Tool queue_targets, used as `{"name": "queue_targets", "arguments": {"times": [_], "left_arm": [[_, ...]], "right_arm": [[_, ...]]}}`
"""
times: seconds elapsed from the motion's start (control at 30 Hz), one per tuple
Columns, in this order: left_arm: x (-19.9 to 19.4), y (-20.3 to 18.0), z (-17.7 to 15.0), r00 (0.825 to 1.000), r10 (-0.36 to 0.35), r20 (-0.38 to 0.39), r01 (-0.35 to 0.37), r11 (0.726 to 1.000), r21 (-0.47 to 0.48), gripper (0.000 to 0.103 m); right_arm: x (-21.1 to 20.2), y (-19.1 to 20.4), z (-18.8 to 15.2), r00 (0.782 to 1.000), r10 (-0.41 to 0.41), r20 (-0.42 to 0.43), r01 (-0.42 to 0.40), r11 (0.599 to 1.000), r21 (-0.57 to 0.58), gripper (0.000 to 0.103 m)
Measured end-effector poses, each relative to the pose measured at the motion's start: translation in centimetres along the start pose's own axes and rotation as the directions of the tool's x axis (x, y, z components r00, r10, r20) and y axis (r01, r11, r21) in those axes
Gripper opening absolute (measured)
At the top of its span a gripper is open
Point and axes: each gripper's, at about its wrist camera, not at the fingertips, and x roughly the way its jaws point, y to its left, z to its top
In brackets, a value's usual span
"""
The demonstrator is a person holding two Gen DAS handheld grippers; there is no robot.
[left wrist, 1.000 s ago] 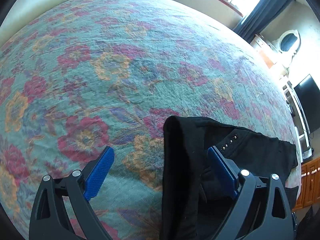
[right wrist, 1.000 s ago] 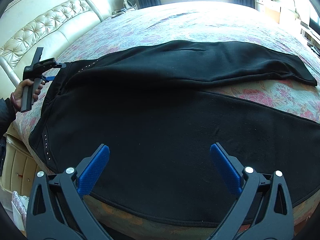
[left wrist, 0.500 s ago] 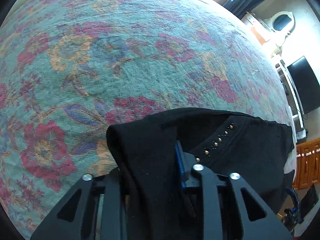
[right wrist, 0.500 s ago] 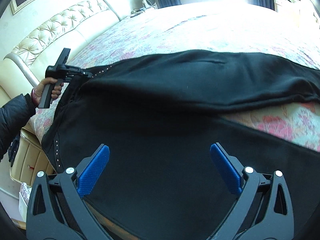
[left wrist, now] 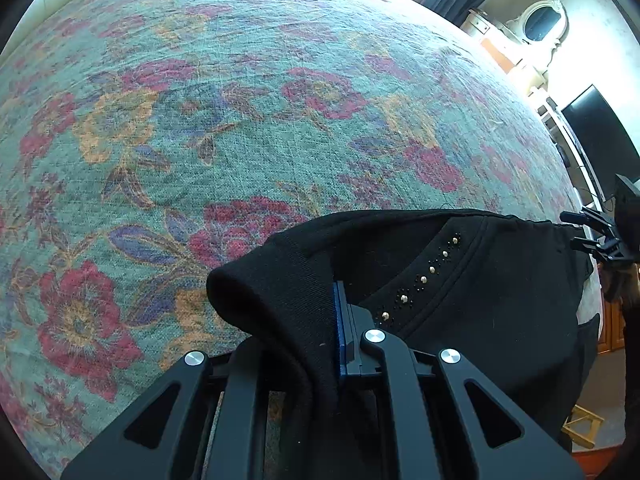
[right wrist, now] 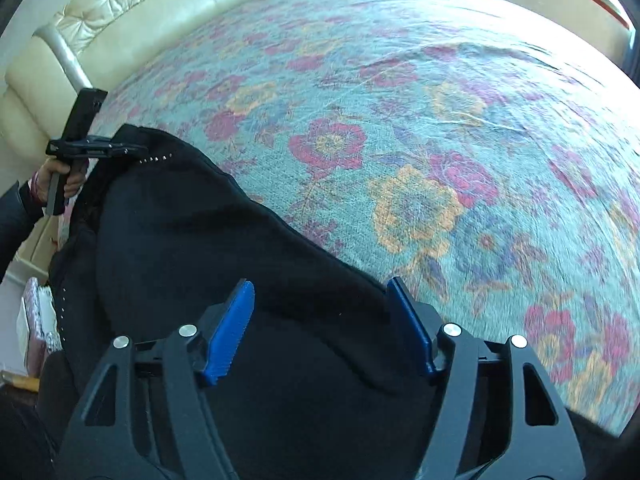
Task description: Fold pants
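The black pants (left wrist: 460, 292) lie on the floral bedspread (left wrist: 240, 120), with a line of small studs near the waist. My left gripper (left wrist: 334, 320) is shut on the waistband corner, which bunches up between its blue pads. In the right wrist view the pants (right wrist: 224, 264) cover the lower left of the bed. My right gripper (right wrist: 320, 320) is part open, its blue pads (right wrist: 232, 328) on either side of a raised fold of black cloth, not clamped. The left gripper (right wrist: 92, 146) shows at the far left holding the waist.
A cream tufted headboard (right wrist: 132, 8) runs along the far left of the bed. A dresser with an oval mirror (left wrist: 540, 28) and a dark TV screen (left wrist: 600, 140) stand beyond the bed. A wooden cabinet (left wrist: 612, 328) is at the right.
My left gripper closed on the waistband corner and lifted it. My right gripper moved forward over the pants, narrowed its opening around a fold, and the far leg no longer shows.
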Motion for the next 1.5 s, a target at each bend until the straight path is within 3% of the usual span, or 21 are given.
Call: {"name": "queue_targets", "arguments": {"times": [0.13, 0.2, 0.3, 0.33, 0.43, 0.53, 0.7, 0.83, 0.97, 1.03, 1.1, 1.17, 1.27, 1.3, 1.33, 1.4, 1.47, 1.5], "left_arm": [[-0.1, 0.4, -0.1, 0.999, -0.033, 0.004, 0.033, 0.999, 0.015, 0.014], [0.0, 0.9, 0.0, 0.998, -0.062, -0.001, 0.062, 0.998, -0.011, 0.015], [0.1, 1.2, 0.1, 0.997, -0.077, -0.006, 0.077, 0.996, -0.036, 0.015], [0.0, 0.9, 0.1, 0.998, -0.061, -0.005, 0.061, 0.998, -0.020, 0.014], [-0.5, -0.8, -0.1, 1.000, 0.009, 0.028, -0.010, 0.999, 0.051, 0.011], [-1.8, -1.8, -0.5, 0.996, 0.016, 0.085, -0.021, 0.998, 0.059, 0.010], [-6.8, -2.5, -2.6, 0.968, -0.094, 0.234, 0.083, 0.995, 0.054, 0.010], [-9.8, -3.4, -6.0, 0.948, -0.152, 0.280, 0.140, 0.988, 0.064, 0.010], [-11.1, -3.3, -10.9, 0.944, -0.175, 0.278, 0.170, 0.985, 0.041, 0.012], [-11.3, -2.6, -14.0, 0.951, -0.167, 0.261, 0.168, 0.986, 0.019, 0.018], [-10.7, -1.9, -16.9, 0.967, -0.125, 0.221, 0.130, 0.991, -0.011, 0.030], [-10.2, -1.1, -19.6, 0.982, -0.090, 0.168, 0.098, 0.994, -0.042, 0.038], [-10.1, -0.4, -22.7, 0.992, -0.030, 0.119, 0.042, 0.995, -0.093, 0.049], [-10.6, 0.0, -23.6, 0.990, -0.043, 0.135, 0.061, 0.989, -0.133, 0.052], [-11.1, 0.4, -24.2, 0.985, -0.062, 0.160, 0.090, 0.981, -0.173, 0.055], [-12.3, 1.2, -25.1, 0.973, -0.087, 0.215, 0.147, 0.948, -0.281, 0.070], [-12.8, 1.5, -25.5, 0.959, -0.109, 0.263, 0.208, 0.897, -0.389, 0.074], [-12.7, 1.4, -25.7, 0.953, -0.119, 0.278, 0.235, 0.870, -0.434, 0.074]], "right_arm": [[2.6, -1.1, 1.1, 0.992, -0.019, -0.124, 0.008, 0.996, -0.085, 0.072], [3.8, -1.9, 0.7, 0.982, -0.015, -0.190, 0.000, 0.997, -0.078, 0.066], [4.2, -2.3, 0.5, 0.978, -0.001, -0.208, -0.012, 0.998, -0.063, 0.034], [3.8, -2.4, 0.5, 0.979, 0.016, -0.202, -0.027, 0.998, -0.048, 0.010], [1.4, -1.6, -0.5, 0.991, -0.037, -0.127, 0.028, 0.997, -0.067, 0.007], [-2.1, 1.0, -2.2, 0.990, -0.143, 0.004, 0.143, 0.984, -0.105, 0.007], [-9.1, 6.4, -7.4, 0.919, -0.321, 0.229, 0.353, 0.929, -0.114, 0.007], [-12.3, 13.0, -14.0, 0.851, -0.403, 0.337, 0.469, 0.872, -0.138, 0.008], [-12.1, 17.7, -20.6, 0.831, -0.430, 0.353, 0.512, 0.839, -0.182, 0.009], [-10.9, 19.4, -23.2, 0.833, -0.444, 0.330, 0.527, 0.818, -0.230, 0.009], [-8.8, 20.2, -24.6, 0.860, -0.431, 0.273, 0.496, 0.833, -0.244, 0.010], [-7.7, 20.9, -25.8, 0.888, -0.403, 0.222, 0.452, 0.856, -0.251, 0.020], [-6.8, 21.5, -26.3, 0.909, -0.379, 0.173, 0.412, 0.881, -0.231, 0.030], [-7.4, 21.3, -26.3, 0.924, -0.341, 0.174, 0.371, 0.910, -0.186, 0.033], [-8.1, 20.8, -26.2, 0.937, -0.300, 0.177, 0.324, 0.938, -0.125, 0.045], [-9.8, 19.2, -25.9, 0.957, -0.203, 0.208, 0.195, 0.979, 0.059, 0.057], [-10.9, 16.6, -26.1, 0.964, -0.070, 0.258, -0.004, 0.960, 0.278, 0.059], [-11.3, 15.1, -26.5, 0.954, -0.011, 0.299, -0.111, 0.915, 0.388, 0.059]]}}
